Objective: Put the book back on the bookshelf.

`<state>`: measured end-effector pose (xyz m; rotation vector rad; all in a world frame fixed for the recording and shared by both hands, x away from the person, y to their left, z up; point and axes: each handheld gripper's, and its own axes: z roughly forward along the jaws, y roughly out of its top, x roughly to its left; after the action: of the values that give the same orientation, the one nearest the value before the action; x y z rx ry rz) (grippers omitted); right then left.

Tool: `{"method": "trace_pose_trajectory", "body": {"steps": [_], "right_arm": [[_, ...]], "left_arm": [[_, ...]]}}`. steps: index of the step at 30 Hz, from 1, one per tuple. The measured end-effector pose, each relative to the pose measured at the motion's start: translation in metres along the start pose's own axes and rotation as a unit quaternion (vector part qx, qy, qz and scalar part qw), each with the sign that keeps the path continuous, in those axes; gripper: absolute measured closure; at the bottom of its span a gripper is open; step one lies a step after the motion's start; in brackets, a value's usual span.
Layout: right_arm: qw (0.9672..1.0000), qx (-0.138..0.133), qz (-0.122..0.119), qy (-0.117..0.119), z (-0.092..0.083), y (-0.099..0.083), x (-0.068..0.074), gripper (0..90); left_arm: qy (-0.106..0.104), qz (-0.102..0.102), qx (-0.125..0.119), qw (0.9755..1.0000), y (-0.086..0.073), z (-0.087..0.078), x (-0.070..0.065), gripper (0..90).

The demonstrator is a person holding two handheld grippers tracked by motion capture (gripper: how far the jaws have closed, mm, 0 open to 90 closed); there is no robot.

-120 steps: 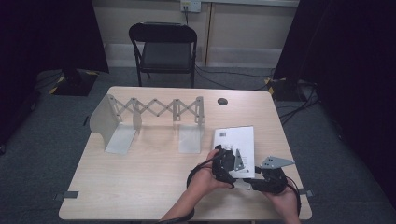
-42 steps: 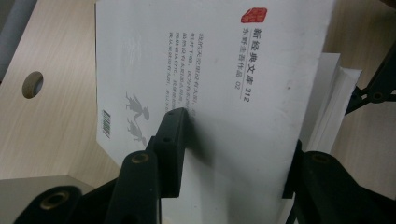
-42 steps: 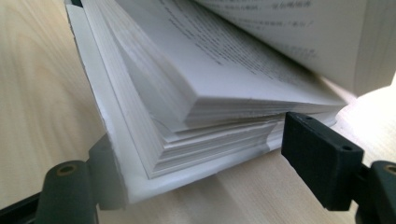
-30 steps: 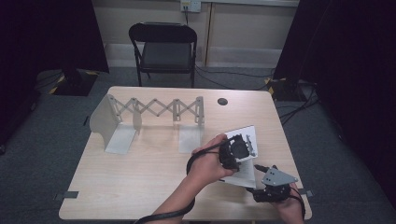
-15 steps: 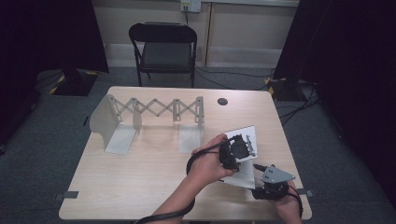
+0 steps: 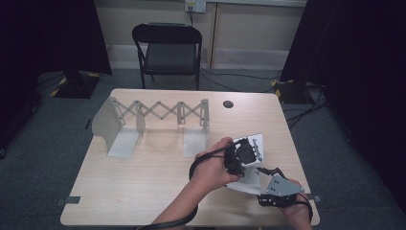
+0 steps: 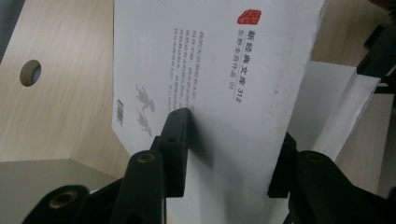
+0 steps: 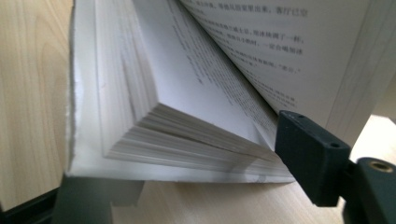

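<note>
From the high view we see the book [image 6: 249, 165] on the table [image 6: 158, 191] near its right front corner, half open. The left gripper [image 6: 244, 152] holds the raised part, and the right gripper [image 6: 265, 173] waits just at 5 o'clock from it, at the lower edge.

In the left gripper view the jaws are clamped on the lifted cover and pages; the cover runs away toward 12 o'clock.

In the right gripper view the flat pile of pages lies between our half-wide jaws, which have just been closing; we cannot yet see them pressing. The spine runs toward 12 o'clock, so the right hand is nearer to this pile.
</note>
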<state>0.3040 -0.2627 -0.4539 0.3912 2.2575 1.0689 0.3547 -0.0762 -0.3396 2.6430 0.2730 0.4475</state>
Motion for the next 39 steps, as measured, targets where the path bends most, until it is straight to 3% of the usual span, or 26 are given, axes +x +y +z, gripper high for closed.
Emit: {"method": "trace_pose_trajectory", "body": {"steps": [4,8,10,13,14,19,22,25,27,31,35,39], "right_arm": [[0.9998,-0.001,-0.019,0.009,-0.001,0.002,0.001,36.8],[0.9993,0.002,-0.038,-0.001,-0.004,0.006,0.001,45.5],[0.9982,0.011,-0.057,-0.011,-0.007,0.012,0.001,51.0],[0.9974,0.019,-0.07,-0.01,-0.008,0.015,-0.003,52.6],[0.9972,0.022,-0.071,-0.006,-0.008,0.016,-0.005,53.1],[0.9975,0.023,-0.067,-0.001,-0.009,0.016,-0.01,53.8],[0.9982,0.027,-0.053,0.004,-0.01,0.021,-0.017,54.8],[0.9984,0.029,-0.048,0.006,-0.01,0.024,-0.021,55.5],[0.9983,0.034,-0.045,0.009,-0.01,0.028,-0.027,56.6],[0.9983,0.038,-0.043,0.013,-0.01,0.03,-0.031,57.2],[0.9982,0.044,-0.038,0.015,-0.01,0.034,-0.037,58.7],[0.9975,0.054,-0.043,0.017,-0.01,0.038,-0.041,60.2]], "left_arm": [[0.0,0.003,-0.002,1.0,0.001,0.001,-0.001,59.6],[-0.007,0.004,-0.009,0.9999,0.0,0.003,-0.001,55.1],[-0.038,-0.003,-0.024,0.999,-0.002,0.005,0.0,51.0],[-0.046,0.003,-0.033,0.9984,-0.005,0.004,-0.002,48.8],[-0.048,-0.004,-0.04,0.998,-0.009,-0.002,-0.001,46.0],[-0.034,-0.009,-0.044,0.9984,-0.019,-0.013,0.006,38.6],[-0.04,-0.032,-0.06,0.9969,-0.033,-0.02,0.01,37.1],[-0.04,-0.036,-0.071,0.996,-0.039,-0.023,0.012,35.0],[-0.035,-0.05,-0.076,0.9952,-0.047,-0.027,0.012,32.7],[-0.025,-0.054,-0.079,0.9951,-0.054,-0.03,0.013,28.6],[-0.015,-0.073,-0.082,0.9938,-0.065,-0.035,0.015,26.6],[-0.004,-0.074,-0.082,0.9939,-0.074,-0.037,0.015,24.8]]}}
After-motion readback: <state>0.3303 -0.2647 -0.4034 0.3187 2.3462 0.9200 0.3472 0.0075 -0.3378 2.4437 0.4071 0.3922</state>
